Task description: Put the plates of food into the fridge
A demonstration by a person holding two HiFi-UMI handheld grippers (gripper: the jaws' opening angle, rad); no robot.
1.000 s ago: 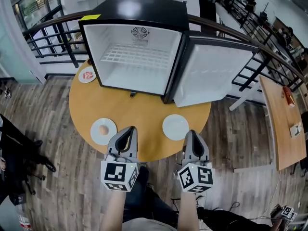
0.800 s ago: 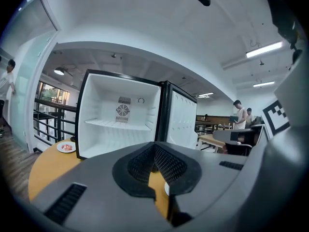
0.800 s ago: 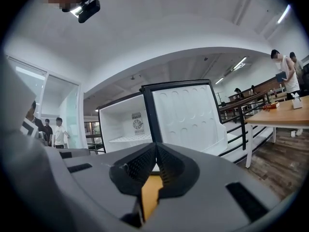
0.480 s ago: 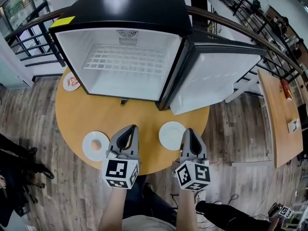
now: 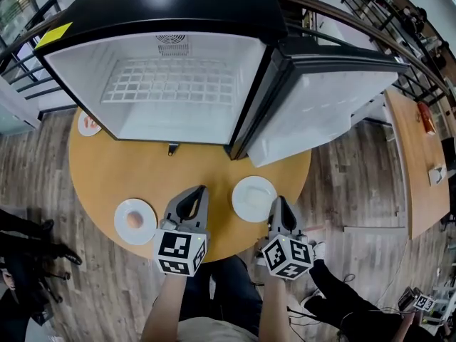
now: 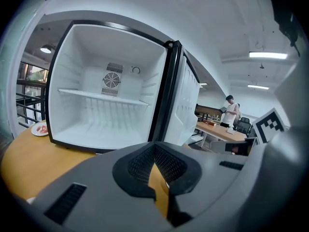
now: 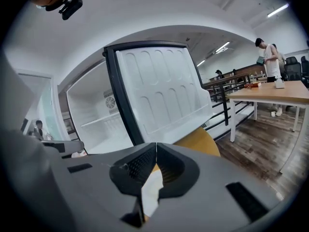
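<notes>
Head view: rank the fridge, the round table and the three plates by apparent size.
1. The fridge, closest to the camera, so enlarged.
2. The round table.
3. The plate with brown food and the other near plate: alike, unranked.
4. The plate with red food, partly hidden by the fridge.

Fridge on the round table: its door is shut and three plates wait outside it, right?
No, the door of the fridge stands wide open, as the head view shows. Three plates do wait outside it on the round table.
</notes>
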